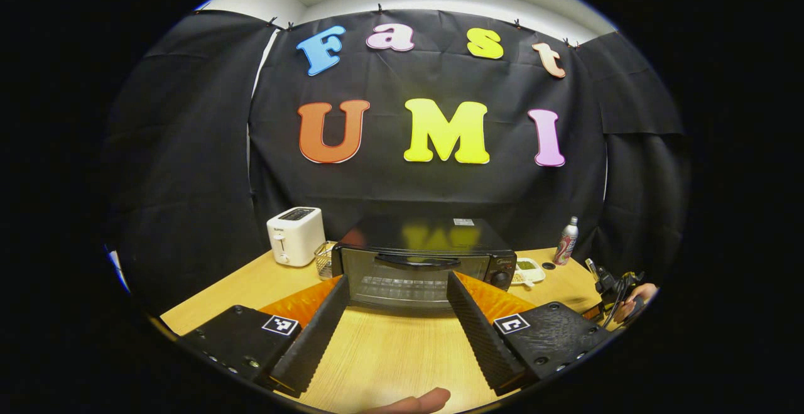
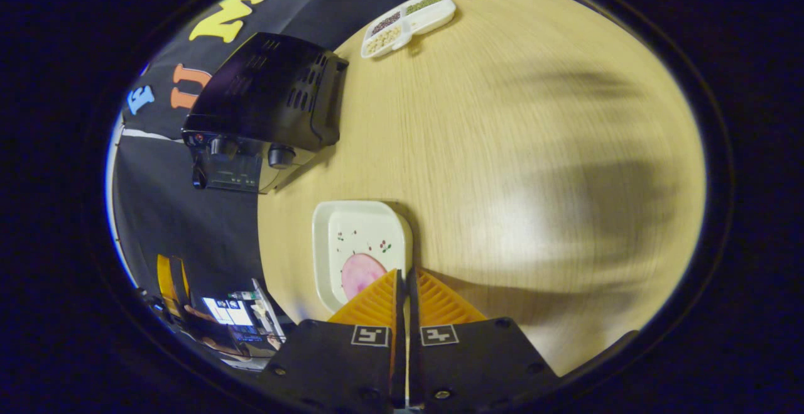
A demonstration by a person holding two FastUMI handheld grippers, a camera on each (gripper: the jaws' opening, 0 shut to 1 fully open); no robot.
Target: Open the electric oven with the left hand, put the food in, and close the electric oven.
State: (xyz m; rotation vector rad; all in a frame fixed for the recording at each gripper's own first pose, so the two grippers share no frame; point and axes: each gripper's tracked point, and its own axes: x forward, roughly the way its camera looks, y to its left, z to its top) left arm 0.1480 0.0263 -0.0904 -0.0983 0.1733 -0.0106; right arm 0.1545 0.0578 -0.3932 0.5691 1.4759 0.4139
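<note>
In the left gripper view, the left claw [image 1: 397,301] is spread wide and faces the electric oven [image 1: 424,262], which sits shut toward the back of the tabletop [image 1: 389,351]. Its door handle [image 1: 418,261] runs across the top of the glass, above and beyond the claw's fingertips and apart from them. A white toaster [image 1: 295,235] stands to the oven's left, a can [image 1: 566,241] to its right. To open it well, I'd say the claw should rise to handle height, bracket the bar squarely at its middle, clench, then pull out and down along the door's arc.

In the right gripper view, the right claw [image 2: 403,276] is clenched on the rim of a white plate [image 2: 359,238] carrying a pink slice of food [image 2: 360,274]. It should hold the plate level, well apart from the oven, until the door drops.
</note>
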